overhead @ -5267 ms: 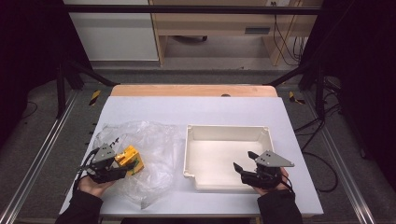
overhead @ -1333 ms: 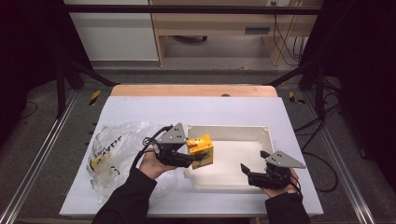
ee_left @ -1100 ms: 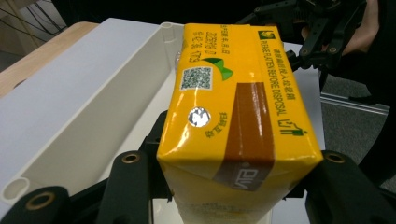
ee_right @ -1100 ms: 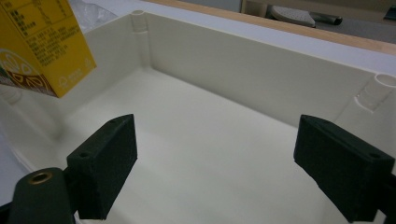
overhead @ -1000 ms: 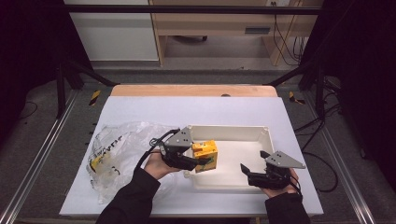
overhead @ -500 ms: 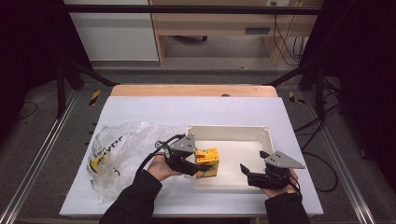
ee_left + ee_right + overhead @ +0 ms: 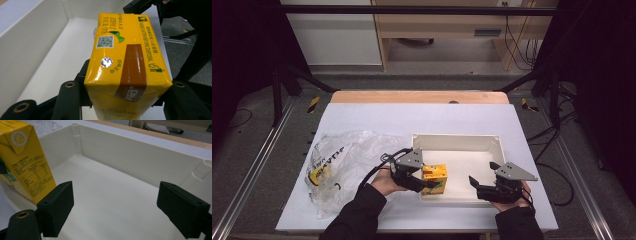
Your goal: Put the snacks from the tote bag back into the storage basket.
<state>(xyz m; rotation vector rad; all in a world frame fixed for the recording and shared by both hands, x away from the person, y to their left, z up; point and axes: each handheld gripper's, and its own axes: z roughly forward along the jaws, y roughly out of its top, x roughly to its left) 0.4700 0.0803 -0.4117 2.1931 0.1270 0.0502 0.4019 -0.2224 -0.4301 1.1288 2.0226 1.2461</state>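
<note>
The left gripper (image 7: 428, 184) pinches a yellow carton (image 7: 126, 60), its base hidden, inside a white tray (image 7: 457, 141); the right gripper (image 7: 480, 184), jaws spread, rests opposite.

- Hiding the yellow carton's (image 7: 127, 62) lower end below the left gripper view's bottom edge.
- Blurring print on the clear plastic bag (image 7: 339, 167) beyond reading.

We see the tray (image 7: 492, 145) right of center on the table (image 7: 377, 115), the bag (image 7: 337, 165) to its left, and the carton (image 7: 434, 178) in the tray's near-left corner.
</note>
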